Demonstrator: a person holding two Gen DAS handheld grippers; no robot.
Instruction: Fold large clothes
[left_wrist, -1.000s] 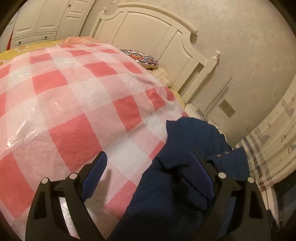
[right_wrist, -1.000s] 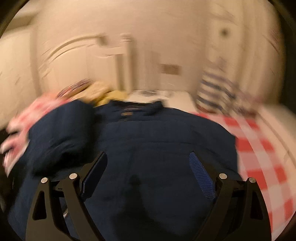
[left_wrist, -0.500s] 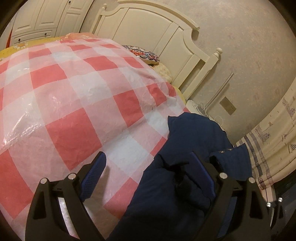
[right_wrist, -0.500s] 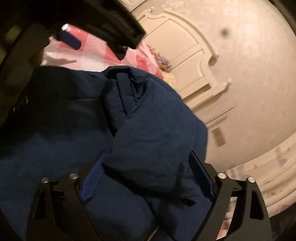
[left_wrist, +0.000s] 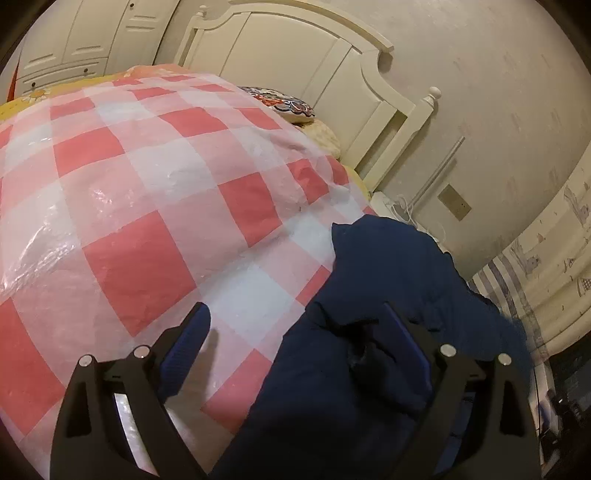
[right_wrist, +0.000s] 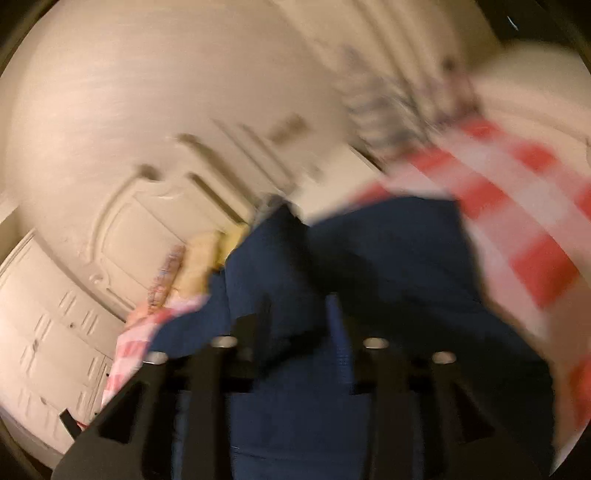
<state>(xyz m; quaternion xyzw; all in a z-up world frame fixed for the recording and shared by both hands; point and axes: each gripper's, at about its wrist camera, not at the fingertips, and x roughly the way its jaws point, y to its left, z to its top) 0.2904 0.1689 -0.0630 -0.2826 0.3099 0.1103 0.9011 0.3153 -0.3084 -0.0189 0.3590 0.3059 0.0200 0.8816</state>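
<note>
- Since a moment ago our right gripper (right_wrist: 301, 325) has swung hard: its view went from looking down at bunched navy cloth to a smeared sweep of wall, headboard and check, and its fingers have drawn close together. Our left gripper (left_wrist: 295, 332) has barely shifted.
- We see the navy jacket (left_wrist: 388, 280) heaped at the right edge of the bed, on the red-and-white checked cover (left_wrist: 147, 206), near the headboard (left_wrist: 314, 70) end and well short of the patterned pillow (left_wrist: 288, 103).
- We judge the heap sits at the edge because we are gathering one side of it to lay over the rest; the open check to the left gives room to spread it.
- Left gripper: jaws wide apart, one blue pad (left_wrist: 188, 339) over bare cover, the other buried against the jacket's folds; it grips nothing.
- Right gripper: jaws nearly closed with navy cloth between them, so we read it as pinching the jacket, though the blur hides the exact contact.
- We judge the fold is only beginning, since the jacket is bunched rather than flat.
</note>
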